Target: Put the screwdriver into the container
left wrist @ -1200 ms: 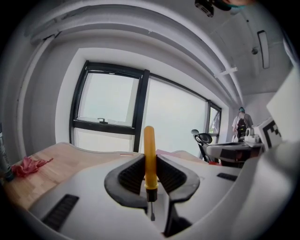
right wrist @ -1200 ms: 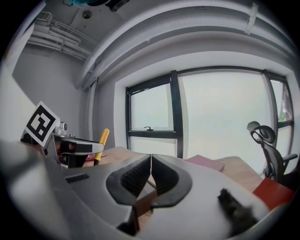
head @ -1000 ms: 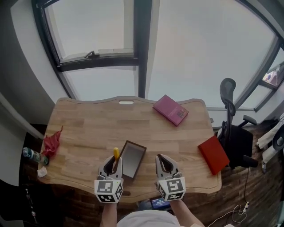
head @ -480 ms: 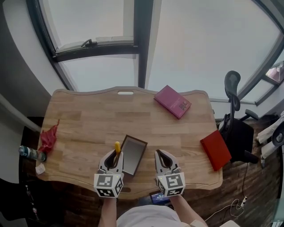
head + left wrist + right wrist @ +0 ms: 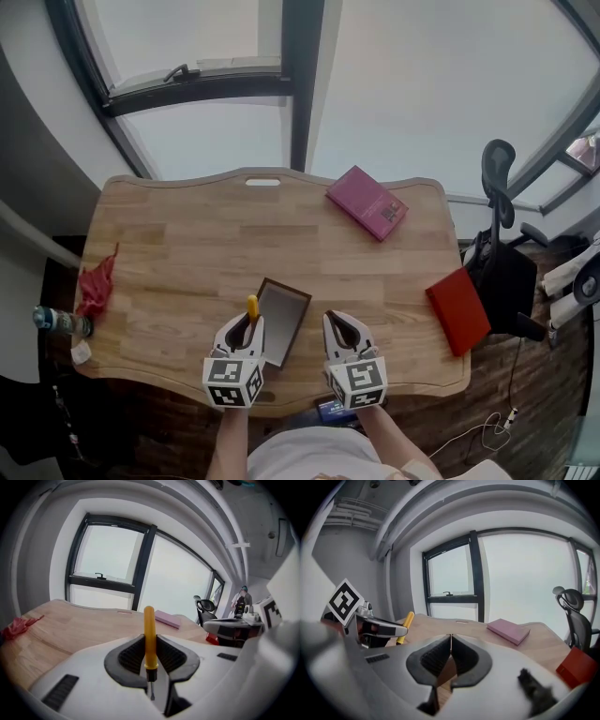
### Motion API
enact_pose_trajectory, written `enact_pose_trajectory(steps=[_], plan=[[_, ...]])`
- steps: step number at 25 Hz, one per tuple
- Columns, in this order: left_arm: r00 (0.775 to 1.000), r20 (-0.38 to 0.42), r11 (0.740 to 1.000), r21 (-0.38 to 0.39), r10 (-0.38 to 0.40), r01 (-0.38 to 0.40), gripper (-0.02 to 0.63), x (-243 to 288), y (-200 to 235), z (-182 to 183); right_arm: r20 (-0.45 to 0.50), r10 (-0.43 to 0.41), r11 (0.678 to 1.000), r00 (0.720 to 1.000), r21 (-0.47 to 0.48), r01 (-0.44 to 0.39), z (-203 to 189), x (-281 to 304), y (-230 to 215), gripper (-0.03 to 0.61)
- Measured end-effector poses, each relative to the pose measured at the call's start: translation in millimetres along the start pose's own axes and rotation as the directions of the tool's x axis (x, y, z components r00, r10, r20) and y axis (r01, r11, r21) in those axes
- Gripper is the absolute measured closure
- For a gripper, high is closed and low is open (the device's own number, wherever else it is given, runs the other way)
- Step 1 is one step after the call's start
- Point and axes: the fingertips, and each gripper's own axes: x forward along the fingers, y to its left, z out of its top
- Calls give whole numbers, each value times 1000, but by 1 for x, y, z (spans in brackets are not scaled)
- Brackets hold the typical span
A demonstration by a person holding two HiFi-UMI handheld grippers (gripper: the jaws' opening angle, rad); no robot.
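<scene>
Little has moved: my left gripper (image 5: 246, 328) stays clamped on the screwdriver (image 5: 251, 308), just beside the container (image 5: 284, 319) on the bench (image 5: 169, 253); right gripper (image 5: 332, 324) closed, empty. I'd shift right, lower, then release.

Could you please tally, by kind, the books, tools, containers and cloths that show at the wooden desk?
Books: 2 (pink book, red book)
Tools: 1 (screwdriver, in the left gripper)
Containers: 1 (container)
Cloths: 1 (red cloth)
Total: 5
</scene>
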Motion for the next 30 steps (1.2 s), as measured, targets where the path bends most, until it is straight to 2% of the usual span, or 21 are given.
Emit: enact_pose_trajectory(steps=[18, 30], plan=[[990, -136, 999, -14, -48, 46, 535, 37, -8, -31, -65, 11, 1000, 998, 27, -9, -24, 21, -14, 546], [970, -235, 998, -11, -59, 58, 535, 55, -9, -53, -120, 22, 998, 993, 54, -15, -47, 35, -15, 546]])
